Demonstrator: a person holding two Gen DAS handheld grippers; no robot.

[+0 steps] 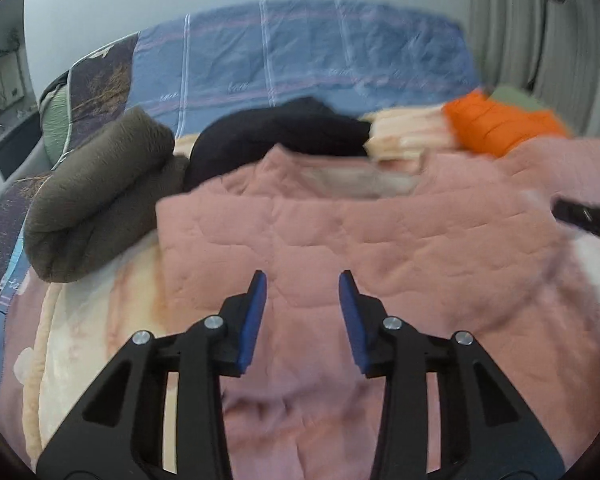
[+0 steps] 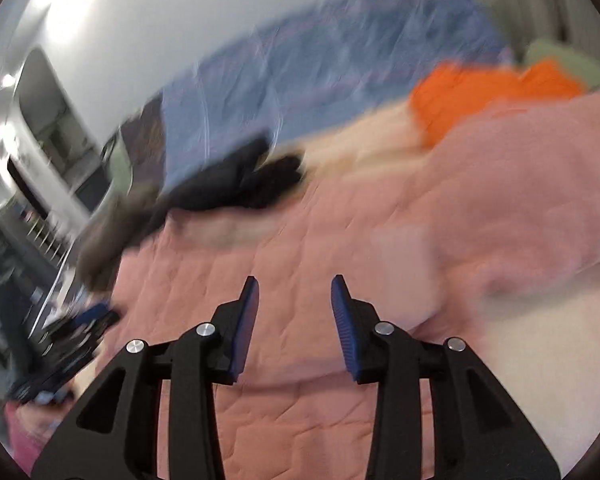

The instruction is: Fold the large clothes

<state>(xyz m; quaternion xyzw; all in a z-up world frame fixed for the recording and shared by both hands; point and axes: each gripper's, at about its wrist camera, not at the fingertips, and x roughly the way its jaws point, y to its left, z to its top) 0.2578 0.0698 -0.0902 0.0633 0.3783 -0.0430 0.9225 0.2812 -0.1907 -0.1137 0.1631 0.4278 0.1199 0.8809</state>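
Pink quilted garment: spread flat on the bed, neckline away from the cameras, one sleeve trailing to the right; it fills the lower middle of both views.

Left gripper: blue-padded fingers spread apart, nothing between them, poised over the garment's lower body.

Right gripper: fingers likewise spread and empty, over the same pink fabric; this view is tilted and heavily blurred.

Items beyond the neckline, sharp in the left view: black garment touching the collar; brown fleece bundle rolled at the left; folded peach-striped cloth; orange puffer piece at the right; blue checked sheet behind all.

Left view only: cream blanket under the garment's left edge; grey pleated curtain.

Right view only: the left gripper's body as a dark blur at the garment's left edge; blurred room furniture past the bed. Orange piece and black garment appear here as smears.
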